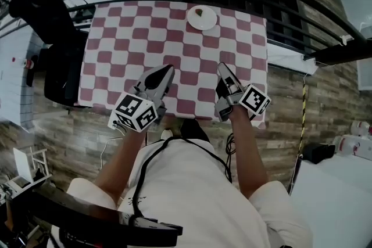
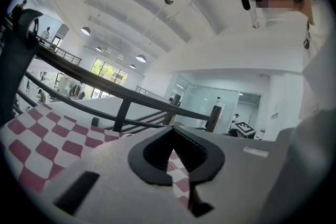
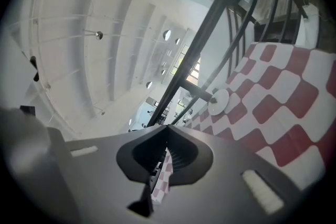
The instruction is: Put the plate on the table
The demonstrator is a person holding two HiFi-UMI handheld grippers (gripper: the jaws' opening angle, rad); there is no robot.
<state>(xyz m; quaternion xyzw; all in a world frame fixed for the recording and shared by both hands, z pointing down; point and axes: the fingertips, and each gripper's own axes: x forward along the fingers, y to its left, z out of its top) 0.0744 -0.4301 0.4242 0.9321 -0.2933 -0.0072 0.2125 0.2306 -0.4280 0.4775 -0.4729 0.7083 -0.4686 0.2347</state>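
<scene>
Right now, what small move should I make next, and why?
Probably just draw both tools back toward you. The plate already sits on the table at its far edge, and the left tool and right tool are shut and empty by the near edge.

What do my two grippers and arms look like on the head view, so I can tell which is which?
The left gripper and right gripper look alike: grey tapered bodies with black-lined tongs that narrow to a point. Each carries a white cube printed with black square markers. The person wears a white short-sleeved shirt, and a thin black cable runs down its front.
</scene>
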